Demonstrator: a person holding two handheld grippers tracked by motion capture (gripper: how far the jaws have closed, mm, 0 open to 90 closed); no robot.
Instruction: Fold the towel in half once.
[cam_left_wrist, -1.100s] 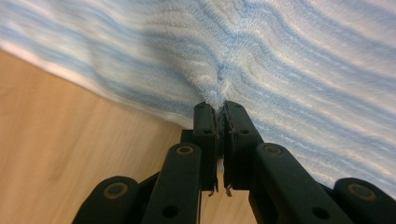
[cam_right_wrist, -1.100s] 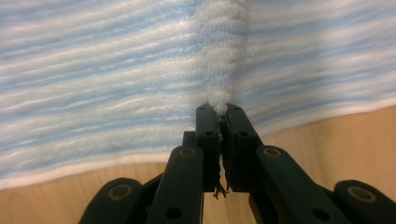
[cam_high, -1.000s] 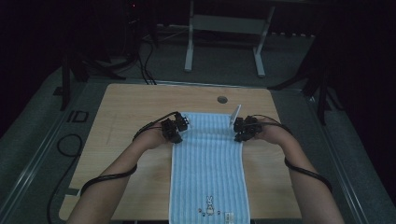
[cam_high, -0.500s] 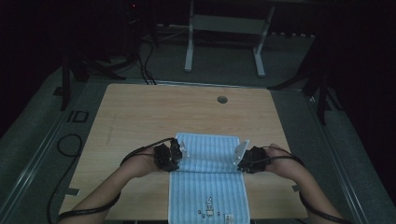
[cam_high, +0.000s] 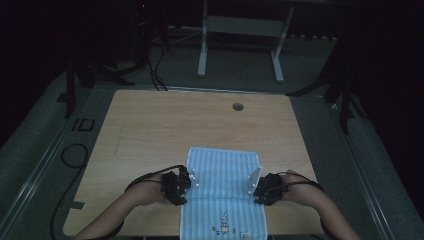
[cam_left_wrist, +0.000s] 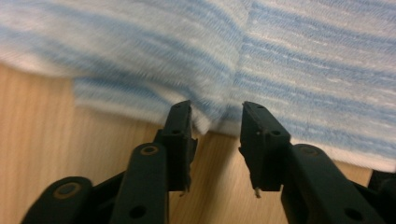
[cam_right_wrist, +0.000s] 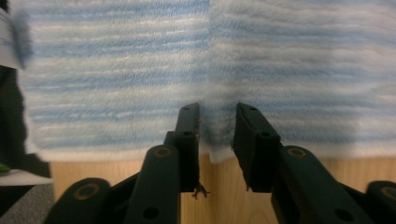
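Note:
A blue-and-white striped towel (cam_high: 222, 170) lies on the wooden table (cam_high: 175, 125), its far part folded back over the near part, and its front end with a small print hangs over the near edge. My left gripper (cam_high: 187, 180) sits at the fold's left edge and my right gripper (cam_high: 255, 185) at its right edge. In the left gripper view the jaws (cam_left_wrist: 217, 116) stand apart with the towel's (cam_left_wrist: 303, 70) doubled edge just between the tips. The right gripper's (cam_right_wrist: 218, 116) jaws are also apart around the towel's (cam_right_wrist: 116, 70) edge. Both pairs of jaws have just been opening.
A round cable hole (cam_high: 238, 106) sits near the table's far edge. Behind the table stands a white metal frame (cam_high: 240, 30). Cables (cam_high: 75, 155) lie on the floor at the left.
Both grippers came toward the person and sank, bringing the towel's far edge with them and folding it over. Their jaws went from shut on the edge to apart.

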